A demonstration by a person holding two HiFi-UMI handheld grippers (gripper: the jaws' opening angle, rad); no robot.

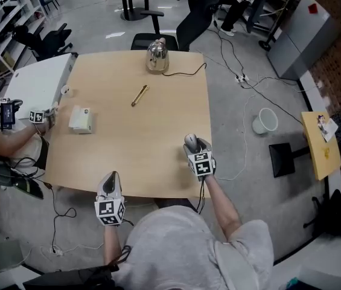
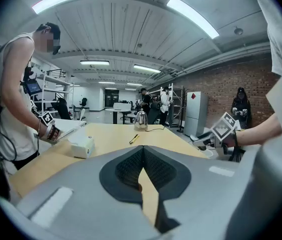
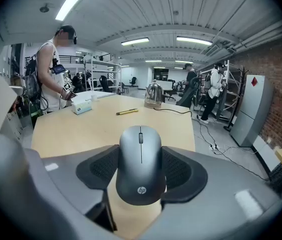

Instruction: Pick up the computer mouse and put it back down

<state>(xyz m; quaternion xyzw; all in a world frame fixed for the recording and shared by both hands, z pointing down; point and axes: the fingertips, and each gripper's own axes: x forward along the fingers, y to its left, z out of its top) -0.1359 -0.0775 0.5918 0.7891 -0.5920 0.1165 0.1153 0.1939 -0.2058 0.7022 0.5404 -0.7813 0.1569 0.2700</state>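
Observation:
A dark grey computer mouse [image 3: 141, 170] sits between the pads of my right gripper [image 3: 141, 151], which is shut on its sides. In the head view the mouse [image 1: 190, 141] and right gripper [image 1: 195, 147] are over the front right part of the wooden table [image 1: 152, 132]; whether the mouse touches the tabletop is hidden. My left gripper [image 1: 111, 181] hovers at the table's front edge, to the left. Its tips [image 2: 142, 150] meet with nothing between them.
A metal kettle [image 1: 157, 56] with a black cord stands at the far edge. A yellow pen [image 1: 139, 95] lies mid-table and a white tissue box [image 1: 81, 119] at the left. Another person's hand with a marker cube [image 1: 37, 116] reaches in beside a white case [image 1: 40, 83].

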